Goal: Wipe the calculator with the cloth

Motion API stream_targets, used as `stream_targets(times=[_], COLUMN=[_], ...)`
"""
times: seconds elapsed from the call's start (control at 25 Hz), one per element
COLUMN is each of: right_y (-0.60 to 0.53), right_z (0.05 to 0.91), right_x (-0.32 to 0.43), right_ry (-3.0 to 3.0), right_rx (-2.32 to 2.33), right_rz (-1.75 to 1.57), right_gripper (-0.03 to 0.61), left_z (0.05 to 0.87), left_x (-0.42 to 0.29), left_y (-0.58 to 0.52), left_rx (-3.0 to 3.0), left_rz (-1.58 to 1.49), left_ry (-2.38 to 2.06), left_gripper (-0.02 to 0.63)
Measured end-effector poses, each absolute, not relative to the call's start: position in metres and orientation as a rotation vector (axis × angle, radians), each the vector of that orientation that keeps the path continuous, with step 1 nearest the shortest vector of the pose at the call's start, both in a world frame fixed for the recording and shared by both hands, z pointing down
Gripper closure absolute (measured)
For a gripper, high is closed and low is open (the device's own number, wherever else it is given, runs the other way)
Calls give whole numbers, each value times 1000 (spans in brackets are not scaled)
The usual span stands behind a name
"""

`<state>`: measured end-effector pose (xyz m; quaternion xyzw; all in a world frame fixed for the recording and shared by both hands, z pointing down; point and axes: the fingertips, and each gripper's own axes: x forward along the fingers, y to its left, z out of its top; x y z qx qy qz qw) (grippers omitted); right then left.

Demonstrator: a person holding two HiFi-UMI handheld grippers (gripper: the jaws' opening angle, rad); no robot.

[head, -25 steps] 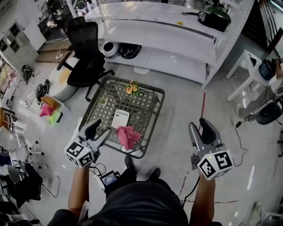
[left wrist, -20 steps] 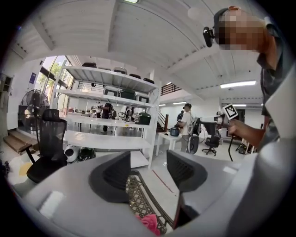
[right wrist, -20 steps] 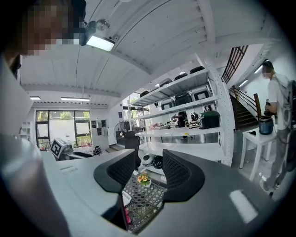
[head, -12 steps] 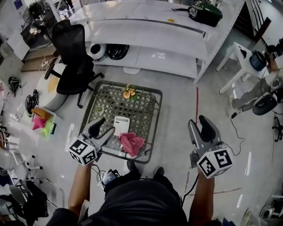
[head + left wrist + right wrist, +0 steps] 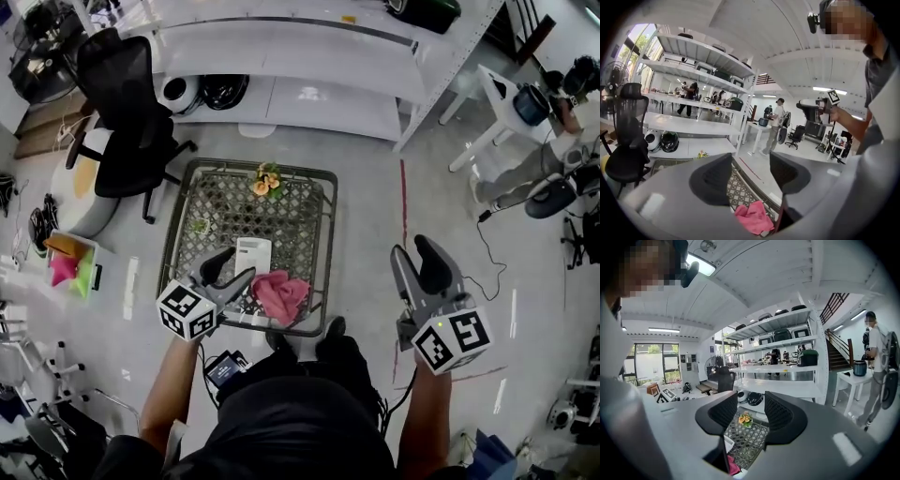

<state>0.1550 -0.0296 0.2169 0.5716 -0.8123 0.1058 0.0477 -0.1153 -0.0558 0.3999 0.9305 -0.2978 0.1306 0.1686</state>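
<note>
We are on the approach. The cloth (image 5: pixel 281 292) is not yet picked up and lies crumpled at the near edge of the low mesh bench (image 5: pixel 291 220), right of that edge's middle. The calculator (image 5: pixel 251 255) sits just beside it towards the bench's centre, and a small bunch of flowers (image 5: pixel 264 180) stands at the far edge. Our left gripper (image 5: pixel 234 267) hangs over the near left part of the bench, aimed towards the cloth. Its jaws are released, have just been opening a little further, and have nothing between them. Our right gripper (image 5: pixel 412 255) is out past the bench's right edge, well apart from everything, its jaws likewise spread and empty. To do this well, we judge the left should come down on the cloth's highest fold and bite a good bunch, so that fabric hangs below the jaws, keeping clear of the calculator as it closes. The calculator looks light and may slide on the mesh, so the right could steady one edge.
</note>
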Motion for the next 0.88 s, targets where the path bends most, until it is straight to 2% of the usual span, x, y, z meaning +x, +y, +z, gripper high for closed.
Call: stream_targets(times=[0.4,0.88], right_y=[-59,-105], right_z=[263,304], right_x=[142,133], right_ry=[-2460,-2471], right_rx=[1635,1477], right_rz=[442,524], right_gripper=[417,417], left_z=[487,629], left_x=[-89,-64], left_y=[-49,-19], left_rx=[2536,2304], left_rz=[541,802], left_ry=[-751,-687], left_gripper=[314,294])
